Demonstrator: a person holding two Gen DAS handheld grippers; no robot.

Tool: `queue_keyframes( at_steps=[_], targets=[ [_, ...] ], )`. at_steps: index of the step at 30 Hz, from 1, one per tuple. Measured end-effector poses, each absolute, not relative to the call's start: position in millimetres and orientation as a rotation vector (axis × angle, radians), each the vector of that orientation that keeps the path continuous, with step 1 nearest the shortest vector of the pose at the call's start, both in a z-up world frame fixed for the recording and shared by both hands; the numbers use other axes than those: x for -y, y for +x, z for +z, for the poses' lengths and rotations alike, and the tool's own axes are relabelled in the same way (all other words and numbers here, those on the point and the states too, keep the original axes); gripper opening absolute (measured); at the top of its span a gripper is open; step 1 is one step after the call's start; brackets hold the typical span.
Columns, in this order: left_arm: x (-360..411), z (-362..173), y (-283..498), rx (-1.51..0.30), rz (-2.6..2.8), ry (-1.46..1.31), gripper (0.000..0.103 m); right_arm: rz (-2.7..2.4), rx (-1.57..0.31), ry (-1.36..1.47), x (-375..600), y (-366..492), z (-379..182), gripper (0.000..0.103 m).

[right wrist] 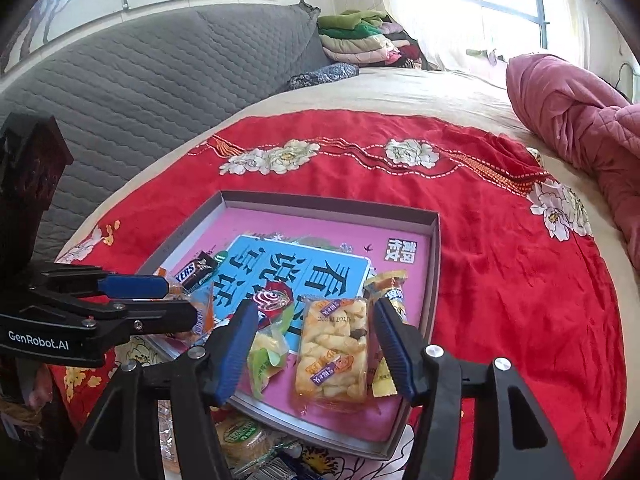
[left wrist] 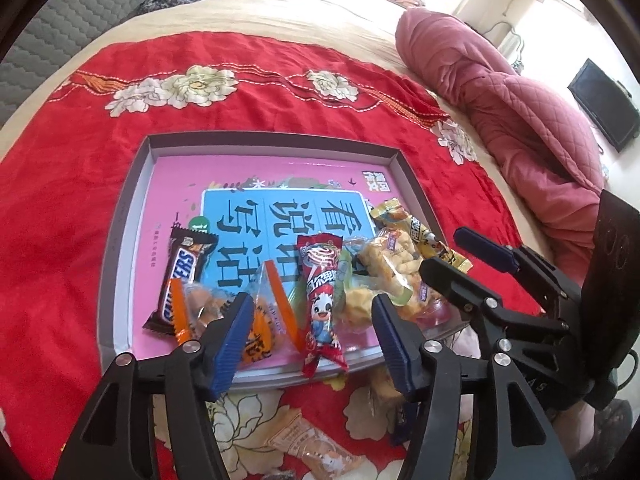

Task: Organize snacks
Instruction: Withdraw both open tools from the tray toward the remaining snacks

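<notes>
A shallow grey tray (left wrist: 276, 139) with a pink and blue printed floor lies on a red flowered cloth (left wrist: 80, 208). In it lie a Snickers bar (left wrist: 185, 280), an orange-ended clear packet (left wrist: 256, 312), a red cartoon packet (left wrist: 322, 308), a clear pack of yellow puffs (right wrist: 332, 354), a green-edged packet (right wrist: 266, 354) and a yellow wrapper (right wrist: 390, 280). My left gripper (left wrist: 312, 302) hangs open over the tray's near edge, above the red packet. My right gripper (right wrist: 314, 308) is open too, its fingers either side of the puff pack without pressing it. Each gripper shows in the other's view: right gripper (left wrist: 452, 256), left gripper (right wrist: 176, 300).
Several loose snacks lie on the cloth in front of the tray, among them a beige packet (left wrist: 312, 440) and a round cracker pack (right wrist: 240, 436). A pink quilt (left wrist: 520, 120) is bundled at the right. A grey padded headboard (right wrist: 160, 80) and folded clothes (right wrist: 360, 40) stand behind.
</notes>
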State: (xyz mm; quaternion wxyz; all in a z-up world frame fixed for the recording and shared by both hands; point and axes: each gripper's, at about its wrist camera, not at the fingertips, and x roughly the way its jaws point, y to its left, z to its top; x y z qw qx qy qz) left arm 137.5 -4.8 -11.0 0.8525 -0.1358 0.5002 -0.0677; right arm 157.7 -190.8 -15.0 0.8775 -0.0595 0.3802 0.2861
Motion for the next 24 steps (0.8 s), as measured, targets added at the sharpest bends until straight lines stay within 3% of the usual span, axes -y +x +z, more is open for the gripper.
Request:
queue_keyframes(
  at_steps=[24],
  targets=[
    [-4, 7, 101, -1.047, -0.128, -0.249, 0.070, 0.595, -0.702, -0.125, 206, 125, 3, 0.072]
  ],
)
